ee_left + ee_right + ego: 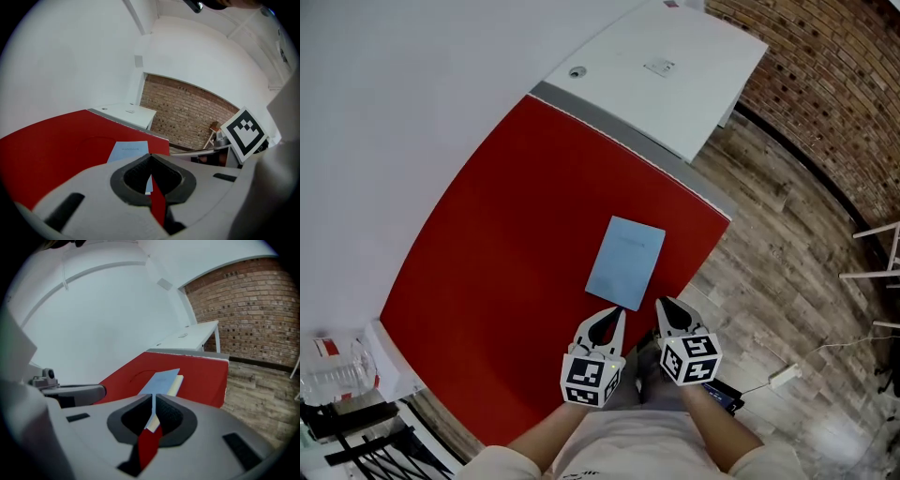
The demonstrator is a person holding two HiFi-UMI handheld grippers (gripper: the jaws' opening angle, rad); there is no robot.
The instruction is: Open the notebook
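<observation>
Only the head view takes in the whole scene. The notebook (626, 262), pale blue and closed, lies flat on the red table (506, 244) toward its right edge, a little below the middle of the frame. A white desk (666, 66) butts against the table's far end at upper right. Wooden floor (787, 272) and a brick wall (825, 84) fill the right side, and a clear bottle (337, 375) stands at lower left.

The left gripper (609, 321) and right gripper (667, 309) sit side by side just below the notebook's near short edge. The left one's tips are just short of that edge, and the right one lies just off the near right corner.

The left gripper view shows what the head view cannot: the left gripper's (150, 157) jaws are pressed together at the tips, with nothing caught between them. The notebook (129, 151) lies just beyond, and the right gripper's marker cube (244, 133) shows at right.

In the right gripper view the right gripper's (153, 399) jaws are likewise closed, down to a hairline slit, and hold nothing. This view alone shows the cream page edges (176, 384) along the right long side of the notebook (161, 379).

The notebook's long axis runs away from the person, leaning slightly toward the upper right of the head view, with its short edges nearest and farthest
</observation>
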